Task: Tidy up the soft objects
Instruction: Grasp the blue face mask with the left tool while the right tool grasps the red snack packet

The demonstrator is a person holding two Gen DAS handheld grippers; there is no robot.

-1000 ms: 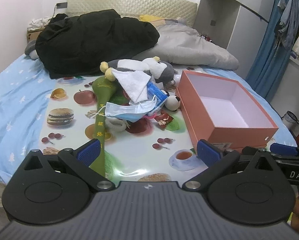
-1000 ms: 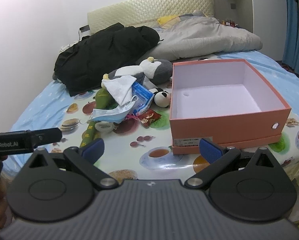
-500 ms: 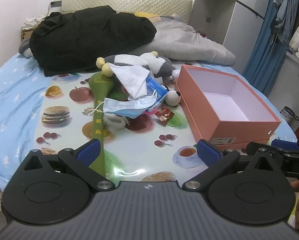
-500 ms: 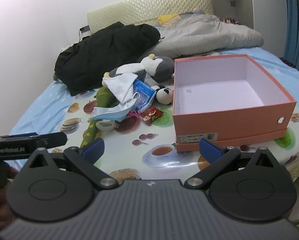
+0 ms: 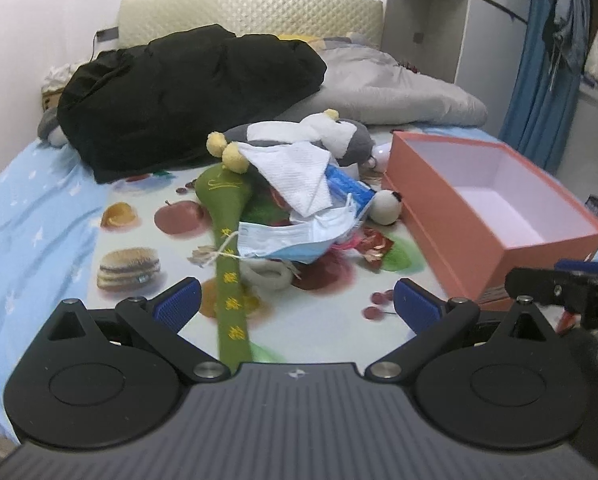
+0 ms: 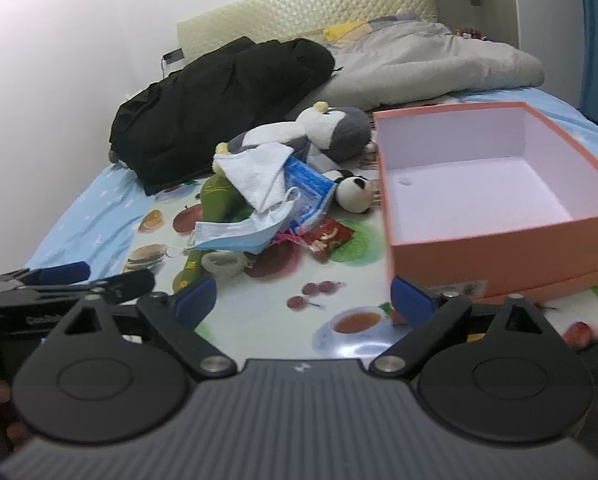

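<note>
The soft things lie heaped together on the printed cloth (image 5: 139, 216) that covers the middle of the bed: a blue face mask (image 5: 287, 240) sits at the front of the heap, with a white towel (image 5: 299, 172) draped just behind and above it, and a blue packet (image 5: 349, 188) showing between the two. A long green cloth piece with yellow characters (image 5: 229, 264) runs from under the heap toward me, and a grey and white plush toy (image 5: 319, 136) lies along the back of the pile. A small panda plush (image 5: 387, 206) rests at the right edge of the heap, just beside the orange box (image 5: 539, 252), which stands open on the cloth with nothing visible inside. A red wrapper (image 5: 375, 246) lies in front of the panda, and a white ring-shaped thing (image 5: 269, 276) under the mask's front edge. Farther back, a black coat (image 5: 187, 92) and a grey quilt (image 5: 395, 88) are bunched against the headboard. My left gripper (image 5: 295, 306) hangs above the near edge of the cloth with its jaws wide and nothing between them. My right gripper (image 6: 303, 304) is wide too, its jaws closing at this moment on nothing, above the printed teacup near the box's front corner.
</note>
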